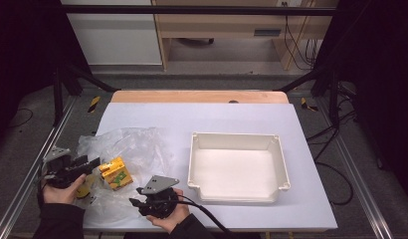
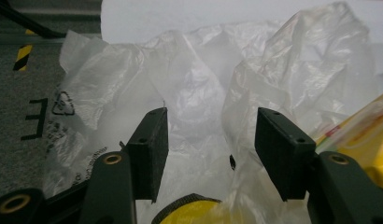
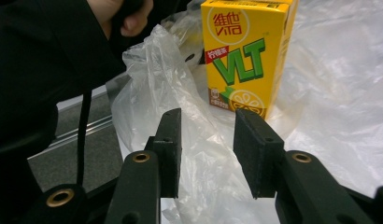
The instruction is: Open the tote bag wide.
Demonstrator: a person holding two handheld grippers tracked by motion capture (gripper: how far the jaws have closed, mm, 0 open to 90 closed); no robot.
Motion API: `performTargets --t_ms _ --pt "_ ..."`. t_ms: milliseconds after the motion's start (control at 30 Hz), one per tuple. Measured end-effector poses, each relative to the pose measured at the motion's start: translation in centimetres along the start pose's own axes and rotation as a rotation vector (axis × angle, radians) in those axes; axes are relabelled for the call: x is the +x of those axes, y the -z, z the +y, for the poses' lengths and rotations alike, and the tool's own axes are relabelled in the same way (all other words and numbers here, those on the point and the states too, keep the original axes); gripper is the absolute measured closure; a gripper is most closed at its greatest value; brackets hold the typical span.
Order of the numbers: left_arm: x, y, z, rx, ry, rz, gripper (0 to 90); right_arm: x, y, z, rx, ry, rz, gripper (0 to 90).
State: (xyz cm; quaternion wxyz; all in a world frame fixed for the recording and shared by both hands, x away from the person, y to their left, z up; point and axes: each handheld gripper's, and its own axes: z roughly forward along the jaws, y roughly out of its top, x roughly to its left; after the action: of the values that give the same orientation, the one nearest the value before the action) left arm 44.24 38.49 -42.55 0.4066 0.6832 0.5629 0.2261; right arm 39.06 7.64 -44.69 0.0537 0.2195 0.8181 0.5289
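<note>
High view: we see the yellow drink carton (image 1: pixel 116 173) sitting on the crumpled clear plastic bag (image 1: pixel 125 147) at the table's front left, between our left gripper (image 1: pixel 85 163) and right gripper (image 1: pixel 138 195). White tray (image 1: pixel 239 167) sits apart to the right, w/ nothing in it.

Left gripper view: jaws stand apart, nothing pinched; bag film billows just ahead of the pads (image 2: pixel 154 149). We get the film's creases and printed recycling mark here, plus a yellow rim (image 2: pixel 192 210) low down, which we can't identify.

Right gripper view: jaws parted too, a fold of bag between them but not pressed. Carton (image 3: pixel 245 51) stands upright just beyond, its label readable, unlike from above.

Handling, we'd judge: the carton is light, fairly stiff but crushable, so grip across its flat sides at mid-height. The bag is thin, slippery and floppy; pinch an edge.
</note>
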Motion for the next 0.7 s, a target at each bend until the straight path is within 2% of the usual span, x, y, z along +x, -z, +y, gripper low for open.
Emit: performTargets --t_ms 200,367,467,567,700 --pt "-0.1 3.0 0.6 -0.072 0.015 -0.023 42.6 0.3 -1.0 -0.5 0.029 0.006 0.012 61.9" --pt "-0.9 4.7 -0.2 -0.080 -0.010 -0.039 42.1 0.5 -2.0 -0.9 0.059 0.014 0.009 63.0" --pt "-1.7 4.9 -1.1 -0.055 -0.031 -0.059 46.0 0.7 -2.7 -1.2 0.074 0.022 0.010 67.3" --pt "-2.7 4.0 -2.1 -0.006 -0.050 -0.076 48.0 0.9 -3.1 -1.3 0.082 0.026 0.013 70.9" --pt "-3.1 2.7 -2.8 0.052 -0.085 -0.042 57.7 1.2 -4.1 -1.5 0.111 0.039 0.019 80.9"
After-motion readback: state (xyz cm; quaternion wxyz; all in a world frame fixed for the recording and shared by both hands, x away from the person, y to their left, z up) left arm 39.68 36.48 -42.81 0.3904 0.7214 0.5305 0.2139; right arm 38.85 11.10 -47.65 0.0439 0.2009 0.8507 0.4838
